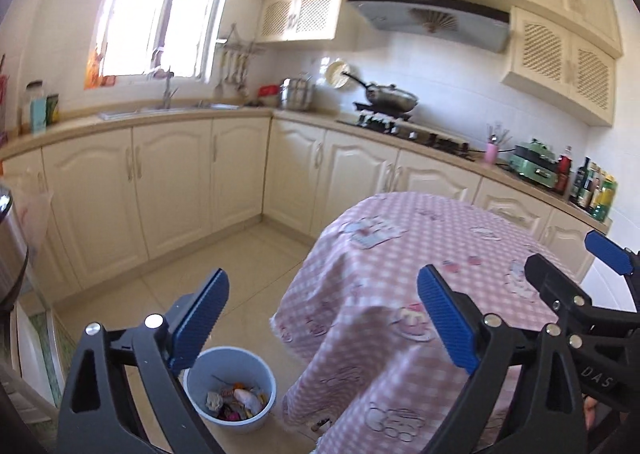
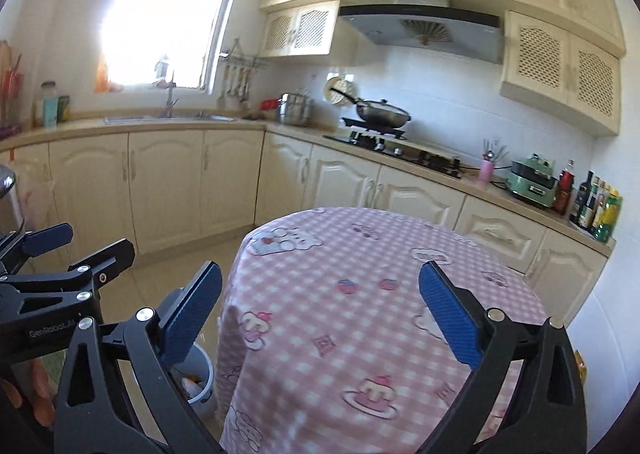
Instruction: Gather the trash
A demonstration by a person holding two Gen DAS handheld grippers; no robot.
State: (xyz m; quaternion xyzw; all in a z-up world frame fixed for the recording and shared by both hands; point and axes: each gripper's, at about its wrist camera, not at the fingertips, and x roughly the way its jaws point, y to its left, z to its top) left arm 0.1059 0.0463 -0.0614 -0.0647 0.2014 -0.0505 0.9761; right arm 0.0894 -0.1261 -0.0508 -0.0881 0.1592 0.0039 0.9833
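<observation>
Left wrist fisheye view: the left tool (image 1: 322, 318), its blue ribbed pads spread wide with nothing between them, hangs above a cream tiled floor (image 1: 248, 258) beside a round desk draped in a pink-and-white checked cartoon-print cloth (image 1: 400, 250). Beneath the tool's left finger, a pale blue round plastic bin (image 1: 264, 374) stands on the floor just beside the hanging edge of the cloth; crumpled wrappers and paper scraps (image 1: 236, 402) lie in its bottom. The right tool (image 1: 568, 266) shows at the right edge of this view, over the desk.

In the right wrist view, the right tool (image 2: 320, 314) is likewise spread wide and holds nothing, poised over the bare top of the checked cloth (image 2: 352, 254). The bin (image 2: 202, 382) peeks out behind its left finger, close against the cloth's drop, and the left tool (image 2: 70, 250) appears at the left edge, gripped by a hand (image 2: 38, 390).

Behind, cream cabinets (image 2: 168, 181) run along two walls under a beige counter carrying a steel sink (image 2: 160, 118), a gas hob with a lidded dark wok (image 2: 382, 113), a mint-green appliance (image 2: 530, 179) and a row of bottles (image 2: 592, 201)
</observation>
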